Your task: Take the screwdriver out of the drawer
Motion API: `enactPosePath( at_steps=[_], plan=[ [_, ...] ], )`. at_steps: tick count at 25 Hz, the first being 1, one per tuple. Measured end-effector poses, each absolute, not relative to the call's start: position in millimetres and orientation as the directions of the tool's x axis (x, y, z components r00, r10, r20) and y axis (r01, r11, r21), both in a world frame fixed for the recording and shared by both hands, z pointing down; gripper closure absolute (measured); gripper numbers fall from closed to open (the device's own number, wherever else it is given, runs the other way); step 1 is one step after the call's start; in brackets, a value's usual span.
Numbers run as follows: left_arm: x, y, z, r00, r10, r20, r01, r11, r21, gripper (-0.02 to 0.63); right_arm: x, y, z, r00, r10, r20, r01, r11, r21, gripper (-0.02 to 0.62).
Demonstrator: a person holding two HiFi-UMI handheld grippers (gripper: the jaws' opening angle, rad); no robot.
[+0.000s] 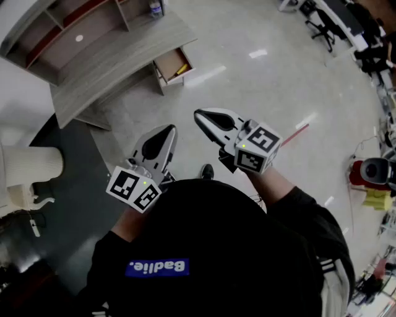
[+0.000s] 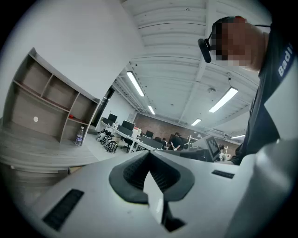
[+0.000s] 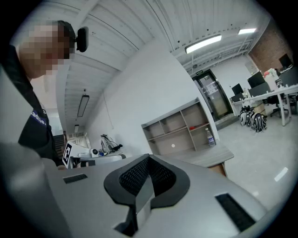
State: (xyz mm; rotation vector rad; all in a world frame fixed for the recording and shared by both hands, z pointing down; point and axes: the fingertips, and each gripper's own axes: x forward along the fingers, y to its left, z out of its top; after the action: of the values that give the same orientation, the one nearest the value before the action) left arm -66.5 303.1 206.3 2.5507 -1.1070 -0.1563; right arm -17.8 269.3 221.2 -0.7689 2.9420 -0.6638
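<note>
The left gripper [image 1: 166, 131] and the right gripper [image 1: 201, 116] were held level in front of the person, side by side and a little apart from each other. The jaws of both grippers were seen pressed together, and nothing was caught between them. The screwdriver [image 1: 181, 69], known by its yellow handle, was seen lying inside the open drawer [image 1: 168, 62] of the wooden desk [image 1: 117, 52], well apart from both grippers. A shelf unit [image 1: 74, 25] was placed on the desk, and a plastic bottle [image 1: 156, 7] was stood upright beside its end. A shiny pale floor [image 1: 260, 80] was seen between the person and the desk.
</note>
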Motion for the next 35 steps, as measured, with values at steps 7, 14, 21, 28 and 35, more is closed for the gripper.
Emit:
enactPosePath(
  at_steps=[7,14,21,28,35],
  plan=[
    [-57,298,209,0.689,-0.723,0.044,-0.686,-0.631,0.362,0.607,-9,263,225,-0.876,-0.475,0.083,-0.464,0.782,-0.417,0.568],
    [-42,290,210,0.686,-0.726,0.048,-0.691,-0.629,0.356,0.607,4,258,224,-0.878,-0.473,0.068,-0.454,0.782,-0.427,0.566],
    [-16,276,215,0.667,-0.741,0.075,-0.716,-0.609,0.341,0.607,32,245,225,-0.888,-0.457,0.054,-0.436,0.798,-0.416,0.566],
    [-4,242,229,0.656,-0.748,0.100,-0.728,-0.591,0.347,0.607,48,213,233,-0.890,-0.451,0.067,-0.436,0.798,-0.417,0.566],
    [-14,167,255,0.679,-0.724,0.119,-0.710,-0.607,0.356,0.607,40,143,249,-0.867,-0.484,0.118,-0.487,0.775,-0.403,0.566]
  ],
)
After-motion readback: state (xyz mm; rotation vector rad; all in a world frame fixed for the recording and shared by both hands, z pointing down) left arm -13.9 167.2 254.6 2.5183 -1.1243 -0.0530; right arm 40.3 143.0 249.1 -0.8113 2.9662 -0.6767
